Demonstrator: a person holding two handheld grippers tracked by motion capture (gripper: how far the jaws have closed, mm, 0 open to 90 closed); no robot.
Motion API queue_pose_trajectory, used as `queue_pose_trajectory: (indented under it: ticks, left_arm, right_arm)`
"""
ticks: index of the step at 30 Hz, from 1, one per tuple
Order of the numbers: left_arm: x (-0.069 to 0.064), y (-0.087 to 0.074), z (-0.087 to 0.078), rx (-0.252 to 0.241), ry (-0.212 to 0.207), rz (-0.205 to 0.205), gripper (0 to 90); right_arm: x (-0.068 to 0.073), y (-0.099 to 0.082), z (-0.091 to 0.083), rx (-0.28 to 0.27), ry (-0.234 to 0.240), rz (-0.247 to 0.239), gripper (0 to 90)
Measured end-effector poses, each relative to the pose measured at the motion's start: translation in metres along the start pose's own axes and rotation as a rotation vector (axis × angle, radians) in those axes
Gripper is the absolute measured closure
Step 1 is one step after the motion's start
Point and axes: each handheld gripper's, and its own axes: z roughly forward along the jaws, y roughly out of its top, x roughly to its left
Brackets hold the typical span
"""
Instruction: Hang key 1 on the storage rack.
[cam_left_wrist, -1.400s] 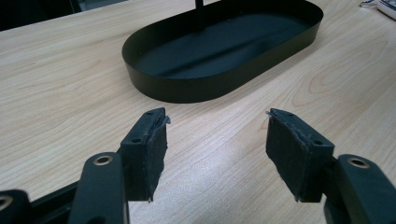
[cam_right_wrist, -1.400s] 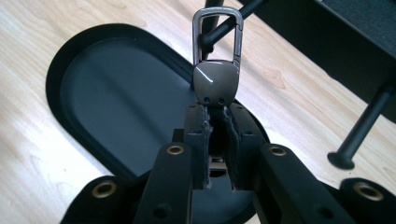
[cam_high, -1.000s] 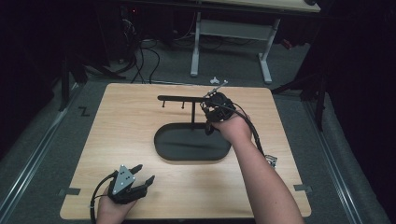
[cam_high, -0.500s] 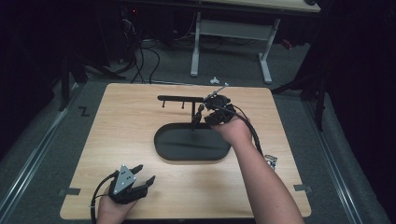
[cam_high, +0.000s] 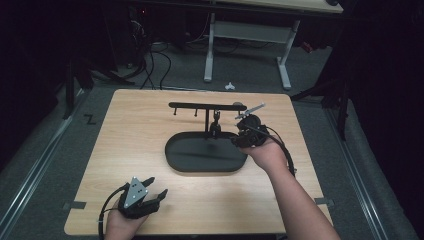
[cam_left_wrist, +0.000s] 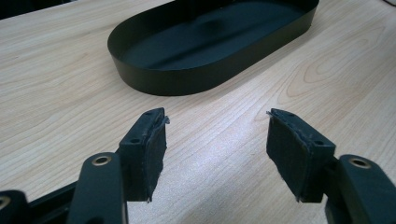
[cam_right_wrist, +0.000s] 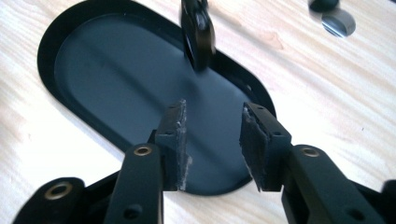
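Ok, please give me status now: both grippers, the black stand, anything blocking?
Left gripper open, empty, resting near table edge. Right gripper open, empty, above oval tray of black stand. Small black piece hangs ahead of its jaws. Nothing blocking.

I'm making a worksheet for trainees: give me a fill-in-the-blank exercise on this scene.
1. The black tray has an ____ outline.
2. The left hand-held gripper has its jaws ____, with nothing between them.
3. The right hand-held gripper is above the ____.
4. The tray rests on a ____ table.

Missing words: oval; open; tray; wooden
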Motion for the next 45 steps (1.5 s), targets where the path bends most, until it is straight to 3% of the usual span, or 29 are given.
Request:
queue_pose_trajectory:
  ticks: [9,16,24,36,42,45]
  left_arm:
    - [-0.003,0.0,0.001,0.009,-0.003,0.01,38.4]
    - [-0.005,0.0,0.002,0.015,-0.004,0.016,38.4]
    - [-0.004,-0.001,0.002,0.019,-0.003,0.018,38.4]
    - [-0.004,-0.001,0.002,0.023,-0.003,0.016,38.4]
    - [-0.003,-0.001,0.002,0.024,-0.002,0.016,38.4]
    - [-0.003,-0.001,0.002,0.024,-0.001,0.018,38.5]
  right_arm:
    - [-0.011,-0.039,-0.011,-0.012,-0.001,0.013,54.0]
    - [-0.033,-0.085,-0.017,-0.016,-0.026,0.069,52.8]
    - [-0.05,-0.12,-0.013,0.009,-0.044,0.126,52.7]
    - [-0.071,-0.153,-0.005,0.056,-0.08,0.178,52.1]
    - [-0.093,-0.166,0.0,0.089,-0.116,0.244,50.5]
    - [-0.104,-0.169,0.003,0.104,-0.117,0.299,48.0]
